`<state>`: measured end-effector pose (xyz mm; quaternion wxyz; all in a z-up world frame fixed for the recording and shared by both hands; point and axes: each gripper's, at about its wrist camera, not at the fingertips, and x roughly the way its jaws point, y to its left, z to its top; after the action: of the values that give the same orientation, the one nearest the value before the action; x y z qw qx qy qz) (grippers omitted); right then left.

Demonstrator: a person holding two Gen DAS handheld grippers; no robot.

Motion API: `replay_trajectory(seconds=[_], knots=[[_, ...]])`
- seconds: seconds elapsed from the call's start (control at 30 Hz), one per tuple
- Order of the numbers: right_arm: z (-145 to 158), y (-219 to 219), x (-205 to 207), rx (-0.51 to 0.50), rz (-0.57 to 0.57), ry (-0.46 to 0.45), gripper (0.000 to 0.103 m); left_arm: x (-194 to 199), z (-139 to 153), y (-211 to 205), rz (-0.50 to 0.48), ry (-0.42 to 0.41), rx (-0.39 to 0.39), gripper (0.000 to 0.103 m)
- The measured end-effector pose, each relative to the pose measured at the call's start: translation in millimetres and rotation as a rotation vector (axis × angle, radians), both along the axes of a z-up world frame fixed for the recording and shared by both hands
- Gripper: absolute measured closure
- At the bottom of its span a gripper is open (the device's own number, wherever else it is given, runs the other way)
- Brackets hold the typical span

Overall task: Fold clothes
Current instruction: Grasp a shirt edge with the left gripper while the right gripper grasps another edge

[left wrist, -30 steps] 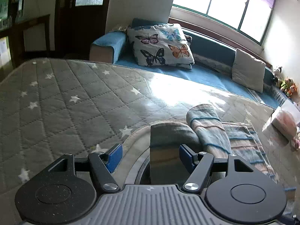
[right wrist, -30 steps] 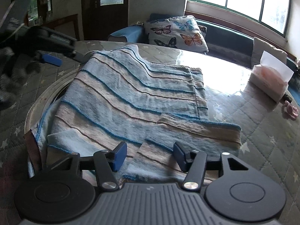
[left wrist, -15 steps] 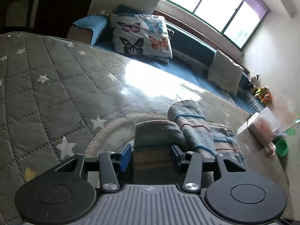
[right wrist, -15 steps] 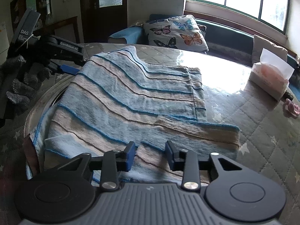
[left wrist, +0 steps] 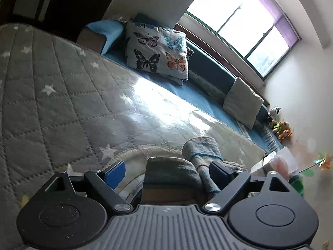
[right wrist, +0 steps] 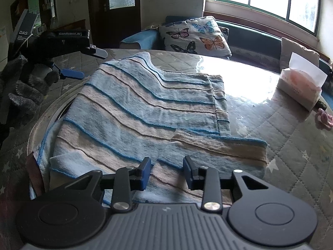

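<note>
A striped blue and beige garment (right wrist: 149, 112) lies spread on the quilted table, its near sleeve folded across the front. My right gripper (right wrist: 166, 171) sits low over the near hem, jaws apart with cloth between them but not pinched. My left gripper (left wrist: 166, 171) is open, wide apart around a raised fold of the garment (left wrist: 170, 170) at its far left edge. It also shows in the right wrist view (right wrist: 72, 75), held by a gloved hand (right wrist: 22, 91) beside the garment's far left corner.
A tissue box (right wrist: 301, 87) and a small pink object (right wrist: 324, 118) sit on the table at the right. A round mat rim (right wrist: 54, 108) curves under the garment. A sofa with a butterfly cushion (right wrist: 195, 35) stands behind the table.
My left gripper closed partly around the cloth fold, then opened wide again and tilted. My right gripper narrowed, then opened slightly, staying over the near hem.
</note>
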<state>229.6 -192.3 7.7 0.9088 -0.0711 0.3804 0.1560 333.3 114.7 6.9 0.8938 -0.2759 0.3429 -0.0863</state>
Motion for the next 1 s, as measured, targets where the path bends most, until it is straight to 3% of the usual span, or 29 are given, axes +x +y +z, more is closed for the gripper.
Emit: replay_trajectory(seconds=[0.13, 0.23, 0.3, 0.37, 0.6, 0.87, 1.0], knots=[[0, 1, 0, 0.000, -0.003, -0.001, 0.068, 5, -7, 0, -0.025, 0.024, -0.033, 0.031], [0, 1, 0, 0.000, -0.003, -0.002, 0.068, 5, -10, 2, -0.032, 0.027, -0.072, 0.058], [0, 0, 0, 0.000, -0.002, -0.001, 0.068, 2, -10, 3, -0.030, 0.020, -0.087, 0.083], [0, 1, 0, -0.003, 0.000, -0.001, 0.068, 0, -11, 5, -0.027, 0.013, -0.102, 0.092], [2, 2, -2, -0.005, -0.002, -0.003, 0.069, -30, 15, 9, 0.038, -0.051, 0.017, 0.097], [-1, 8, -10, -0.016, 0.010, -0.001, 0.070, -95, 63, 25, 0.148, -0.167, 0.144, 0.098], [1, 5, -13, -0.012, -0.007, -0.003, 0.091, -130, 79, 39, 0.207, -0.192, 0.181, 0.098]])
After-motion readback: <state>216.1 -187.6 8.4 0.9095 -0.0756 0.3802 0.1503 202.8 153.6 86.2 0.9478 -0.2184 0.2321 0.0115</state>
